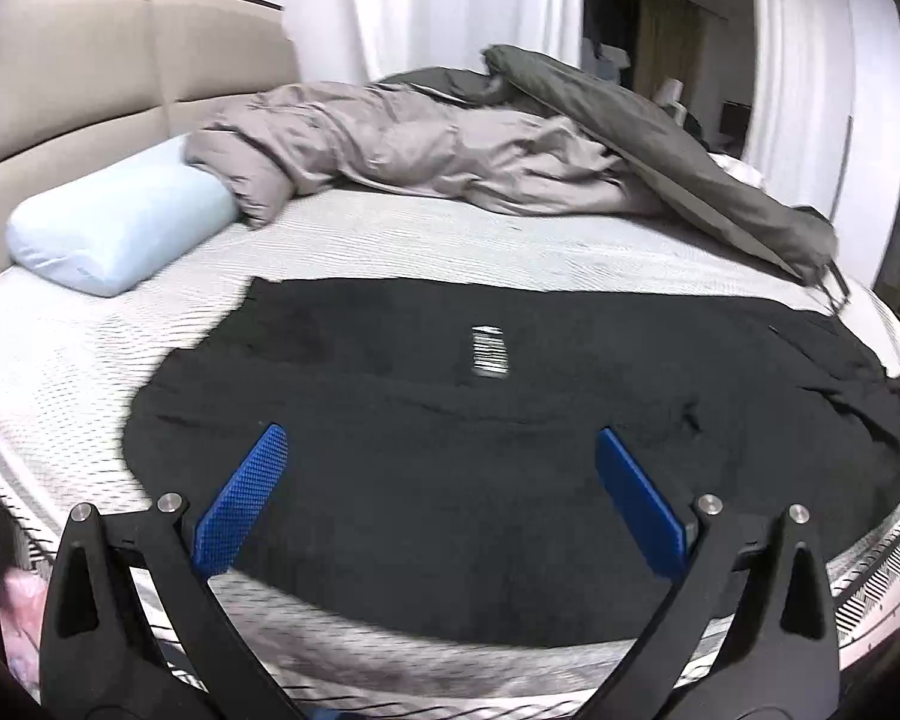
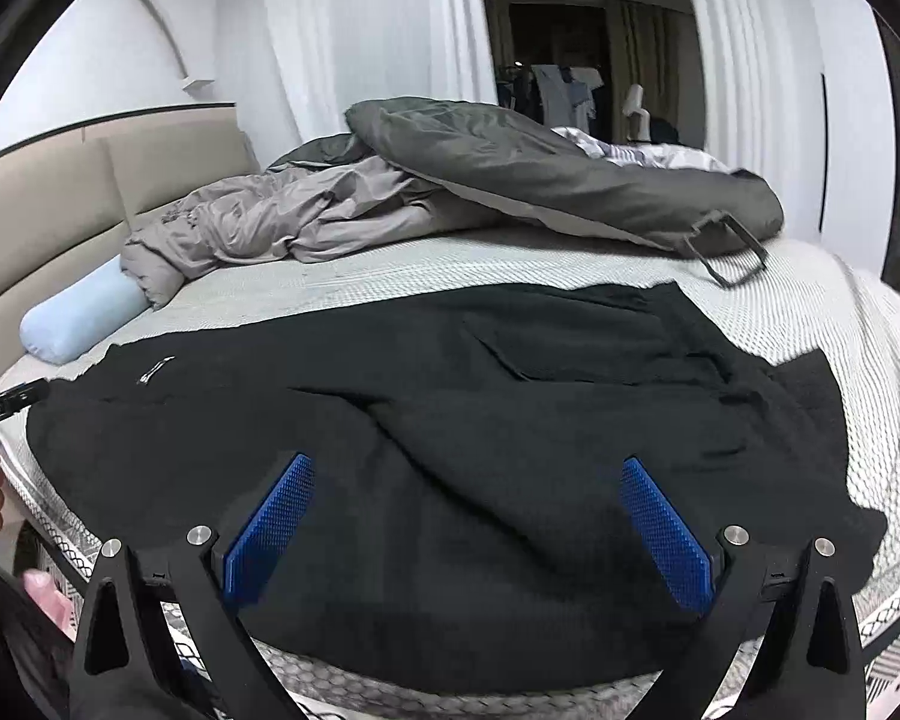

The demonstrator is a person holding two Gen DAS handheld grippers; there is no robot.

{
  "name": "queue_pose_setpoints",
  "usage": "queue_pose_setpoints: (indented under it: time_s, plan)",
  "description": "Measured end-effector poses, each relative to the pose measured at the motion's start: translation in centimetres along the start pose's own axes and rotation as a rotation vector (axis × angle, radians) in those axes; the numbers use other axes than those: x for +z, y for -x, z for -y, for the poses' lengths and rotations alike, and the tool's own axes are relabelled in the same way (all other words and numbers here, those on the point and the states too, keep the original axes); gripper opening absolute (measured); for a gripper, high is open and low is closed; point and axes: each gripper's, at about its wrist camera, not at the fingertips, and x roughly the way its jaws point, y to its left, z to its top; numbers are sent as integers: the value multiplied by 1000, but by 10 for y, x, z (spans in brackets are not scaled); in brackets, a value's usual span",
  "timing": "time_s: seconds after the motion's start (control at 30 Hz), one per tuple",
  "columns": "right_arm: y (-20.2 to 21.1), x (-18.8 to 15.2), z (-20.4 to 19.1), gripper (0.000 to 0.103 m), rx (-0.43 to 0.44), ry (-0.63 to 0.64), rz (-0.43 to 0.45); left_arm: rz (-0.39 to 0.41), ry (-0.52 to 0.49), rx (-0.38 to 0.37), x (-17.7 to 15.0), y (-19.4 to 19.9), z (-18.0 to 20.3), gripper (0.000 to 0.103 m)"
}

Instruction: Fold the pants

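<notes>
Both the left gripper (image 1: 441, 444) and the right gripper (image 2: 468, 474) hover with jaws spread wide and nothing between them, just above the near edge of the black pants (image 1: 450, 420). The pants lie spread and partly rumpled across the near side of the bed (image 1: 60, 360), a white label (image 1: 489, 351) showing. Beyond them lie a crumpled grey duvet (image 1: 390, 144) and a pale blue pillow (image 1: 114, 228) by the headboard (image 1: 90, 84).

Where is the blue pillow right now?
The pillow lies at the left of both views, on the mattress against the headboard, touching the grey duvet.
</notes>
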Motion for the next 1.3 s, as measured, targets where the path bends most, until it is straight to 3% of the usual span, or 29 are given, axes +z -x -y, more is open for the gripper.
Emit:
queue_pose_setpoints:
  time_s: [0.1, 0.27, 0.47, 0.53, 0.6, 0.7, 0.77, 0.83, 0.87, 0.9, 0.97, 1.1, 1.17, 1.3]
  plan:
    - [1, -1, 13, 103, 10, -48, -23, -10, 27, 65, -1, 4, -34, 102]
    - [4, -7, 29, 103, -2, -82, -57, -59, 124, 58, -9, 10, -90, 102]
    - [15, -10, 44, 103, -2, -128, -28, -149, 218, -29, -30, 5, -131, 97]
    - [17, -10, 47, 103, -2, -145, -25, -190, 268, -66, -37, -6, -140, 90]
    - [18, -10, 48, 103, -6, -148, -21, -238, 348, -121, -44, -16, -155, 76]
    - [18, -10, 50, 103, -6, -151, -18, -268, 439, -180, -48, -30, -168, 76]
    - [19, -11, 48, 103, 0, -156, -15, -263, 473, -180, -46, -39, -176, 76]
    - [19, -11, 49, 103, 6, -162, -13, -243, 481, -161, -42, -44, -178, 69]
    - [19, -11, 49, 103, 10, -163, -11, -228, 480, -140, -40, -45, -179, 50]
    - [20, -11, 50, 103, 13, -166, -10, -219, 479, -108, -38, -46, -180, 22]
    - [19, -11, 51, 103, 8, -169, -12, -190, 464, -52, -34, -41, -177, 0]
    - [25, -14, 61, 103, -30, -172, -5, -119, 393, -34, -36, -1, -169, 0]
    - [35, -19, 74, 103, -79, -195, 3, -124, 372, -30, -40, 9, -166, 0]
    - [55, -35, 117, 103, -130, -363, -35, -166, 382, -46, -49, 13, -172, 0]
